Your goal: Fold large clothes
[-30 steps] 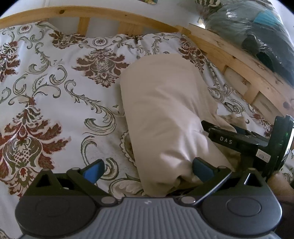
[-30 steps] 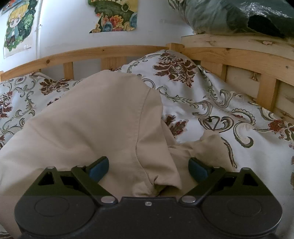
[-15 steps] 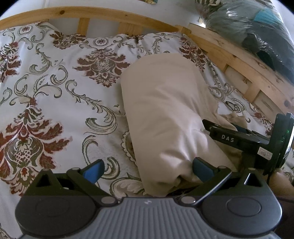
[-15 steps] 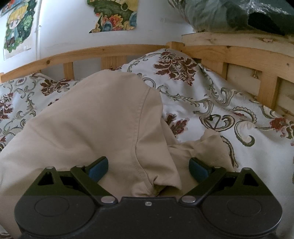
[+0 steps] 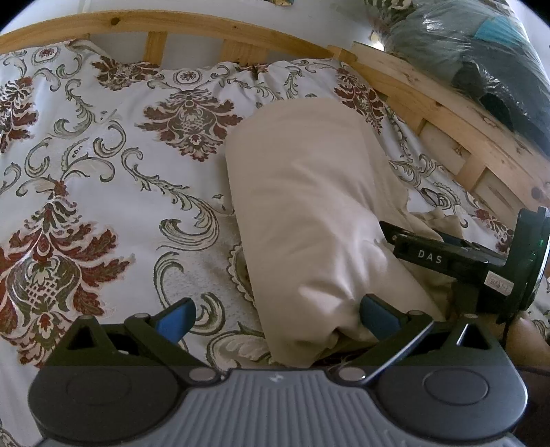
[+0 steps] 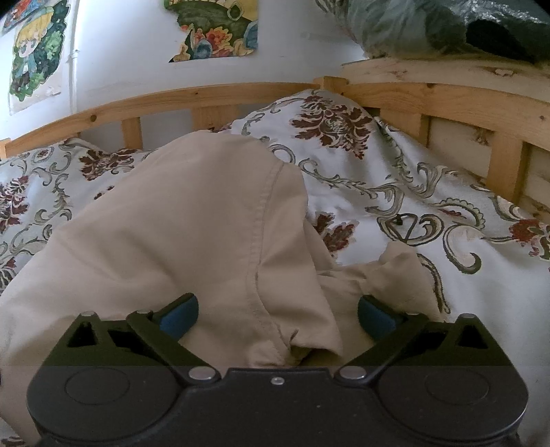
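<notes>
A beige garment (image 5: pixel 309 213) lies folded into a long band on the flowered bedspread (image 5: pixel 103 172), running away from me. My left gripper (image 5: pixel 276 313) is open over its near left corner. The right pad rests against the cloth and the left pad is over the bedspread. In the right wrist view the same garment (image 6: pixel 172 240) fills the foreground, a seam running down it. My right gripper (image 6: pixel 276 311) is opening, with a rumpled fold between its pads that neither pad presses. The right gripper's black frame (image 5: pixel 447 256) shows at the garment's right side.
A wooden bed rail (image 5: pixel 206 25) runs along the back and the right side (image 6: pixel 447 99). A dark bundle in clear plastic (image 5: pixel 481 51) sits on the ledge at the right. Posters (image 6: pixel 213 31) hang on the white wall. Bare bedspread (image 6: pixel 429 206) lies right of the garment.
The right gripper's pads stand slightly wider apart than before. The garment and the left gripper have not moved.
</notes>
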The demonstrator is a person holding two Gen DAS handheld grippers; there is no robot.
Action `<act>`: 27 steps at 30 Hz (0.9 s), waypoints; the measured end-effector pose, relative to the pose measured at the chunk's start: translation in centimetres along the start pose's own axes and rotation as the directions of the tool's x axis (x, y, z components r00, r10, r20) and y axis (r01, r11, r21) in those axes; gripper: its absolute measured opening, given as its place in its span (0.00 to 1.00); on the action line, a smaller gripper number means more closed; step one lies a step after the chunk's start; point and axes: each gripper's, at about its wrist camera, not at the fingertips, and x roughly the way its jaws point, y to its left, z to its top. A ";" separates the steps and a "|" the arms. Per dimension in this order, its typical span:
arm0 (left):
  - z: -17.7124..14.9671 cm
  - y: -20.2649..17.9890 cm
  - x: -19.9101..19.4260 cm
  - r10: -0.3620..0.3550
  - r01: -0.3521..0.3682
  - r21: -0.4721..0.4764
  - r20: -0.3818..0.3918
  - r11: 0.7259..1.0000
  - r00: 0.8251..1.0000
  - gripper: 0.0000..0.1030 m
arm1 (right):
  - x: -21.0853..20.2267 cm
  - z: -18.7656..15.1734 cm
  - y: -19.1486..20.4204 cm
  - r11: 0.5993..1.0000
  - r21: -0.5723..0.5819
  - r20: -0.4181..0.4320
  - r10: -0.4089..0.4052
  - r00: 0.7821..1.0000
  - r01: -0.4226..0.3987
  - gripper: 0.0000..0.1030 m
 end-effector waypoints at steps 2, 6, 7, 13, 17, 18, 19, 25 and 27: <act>0.0 0.1 0.0 -0.002 0.002 -0.007 -0.003 1.000 1.000 1.00 | 0.0 0.0 0.0 1.000 -0.003 0.000 0.002 1.000 -0.002 0.99; 0.0 0.1 0.0 -0.004 0.004 -0.008 -0.005 1.000 1.000 1.00 | 0.0 -0.1 0.0 1.000 -0.005 0.001 0.000 1.000 0.000 0.99; 0.0 0.2 0.0 -0.006 0.006 -0.009 -0.006 1.000 1.000 1.00 | 0.1 0.0 0.0 1.000 -0.004 0.001 0.002 1.000 -0.002 0.99; 0.1 0.3 0.2 -0.014 0.014 -0.007 -0.014 1.000 1.000 1.00 | 0.1 0.0 0.0 1.000 -0.004 -0.001 0.002 1.000 -0.002 0.99; 0.2 0.4 0.2 -0.014 0.014 -0.006 -0.015 1.000 1.000 1.00 | 0.0 0.2 0.0 1.000 -0.003 -0.015 0.007 1.000 -0.007 0.99; 0.2 0.4 0.2 -0.012 0.012 -0.002 -0.016 1.000 1.000 1.00 | -0.1 0.4 -0.1 1.000 0.003 -0.030 0.015 0.999 -0.015 0.99; 0.2 0.4 0.3 -0.012 0.012 0.002 -0.016 1.000 1.000 1.00 | -0.2 0.7 -0.4 0.999 0.019 -0.045 0.029 0.999 -0.028 0.99; 0.4 0.4 0.5 -0.007 0.007 -0.009 -0.024 1.000 1.000 1.00 | -4.6 1.9 -2.8 0.993 0.110 0.061 0.039 0.997 -0.046 0.99; 0.3 0.4 0.6 -0.008 0.008 -0.017 -0.022 1.000 1.000 1.00 | -5.7 2.0 -3.4 0.993 0.114 0.058 -0.014 0.998 0.007 0.99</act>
